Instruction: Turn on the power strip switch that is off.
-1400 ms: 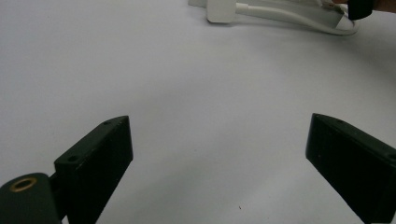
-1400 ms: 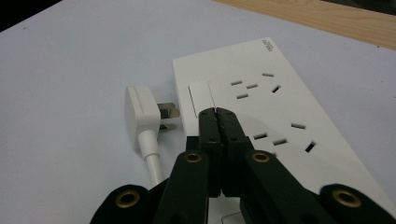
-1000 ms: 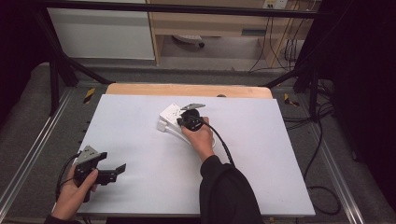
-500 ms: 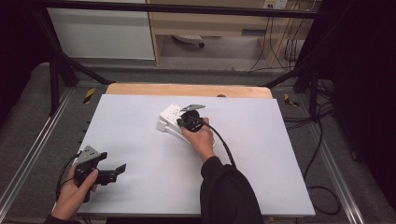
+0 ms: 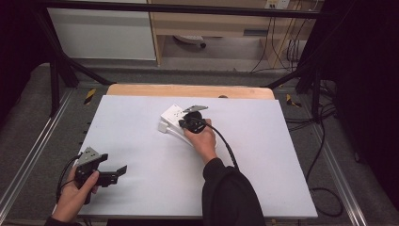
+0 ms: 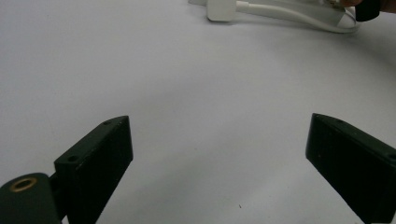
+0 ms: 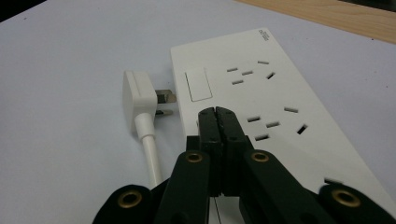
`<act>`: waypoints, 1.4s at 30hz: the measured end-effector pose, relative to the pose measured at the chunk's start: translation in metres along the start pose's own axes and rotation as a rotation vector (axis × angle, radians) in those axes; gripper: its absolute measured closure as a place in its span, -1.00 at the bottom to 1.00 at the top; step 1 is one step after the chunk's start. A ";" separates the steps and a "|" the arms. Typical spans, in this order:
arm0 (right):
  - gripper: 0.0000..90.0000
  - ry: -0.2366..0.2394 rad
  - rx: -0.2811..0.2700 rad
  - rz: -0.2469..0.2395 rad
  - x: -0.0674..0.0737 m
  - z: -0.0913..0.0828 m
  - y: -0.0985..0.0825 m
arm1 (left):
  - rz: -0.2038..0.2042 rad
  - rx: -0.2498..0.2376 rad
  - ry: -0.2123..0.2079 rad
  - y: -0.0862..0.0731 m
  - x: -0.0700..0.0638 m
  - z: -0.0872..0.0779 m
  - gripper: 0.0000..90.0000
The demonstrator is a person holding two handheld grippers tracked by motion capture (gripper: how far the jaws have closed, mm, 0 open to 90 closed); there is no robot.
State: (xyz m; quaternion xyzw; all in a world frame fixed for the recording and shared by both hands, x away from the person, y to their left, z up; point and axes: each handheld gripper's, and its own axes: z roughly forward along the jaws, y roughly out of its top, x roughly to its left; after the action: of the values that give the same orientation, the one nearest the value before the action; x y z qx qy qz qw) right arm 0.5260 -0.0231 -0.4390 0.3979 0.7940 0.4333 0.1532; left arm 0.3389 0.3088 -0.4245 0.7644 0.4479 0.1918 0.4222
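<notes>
Power strip [image 7: 261, 98] cut off at bottom and right picture edges in right gripper view, near end hidden behind shut jaws. Brand print at its far corner too small to read. Cord [image 7: 152, 154] from plug [image 7: 137, 95] lost behind gripper.

White power strip [image 5: 172, 114] (mid-table), right hand-held gripper [image 5: 184, 123] over it

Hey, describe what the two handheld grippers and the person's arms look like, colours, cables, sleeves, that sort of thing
Both grippers are black with two flat black jaws. The left gripper has a grey three-cornered plate on top and a black cable looping from it; brass-coloured rivets mark its linkage. The right gripper carries the same grey plate, brass-ringed pivots and a black cable trailing along the forearm. The right arm wears a black sleeve.
</notes>
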 end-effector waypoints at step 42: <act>1.00 -0.007 -0.023 0.027 -0.001 -0.005 0.001 | 0.001 0.001 0.001 0.000 0.000 0.000 -0.83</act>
State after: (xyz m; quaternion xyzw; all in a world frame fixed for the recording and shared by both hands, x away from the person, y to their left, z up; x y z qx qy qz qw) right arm 0.5241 -0.0264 -0.4351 0.4085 0.7830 0.4429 0.1544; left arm 0.3390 0.3088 -0.4246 0.7648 0.4477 0.1922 0.4216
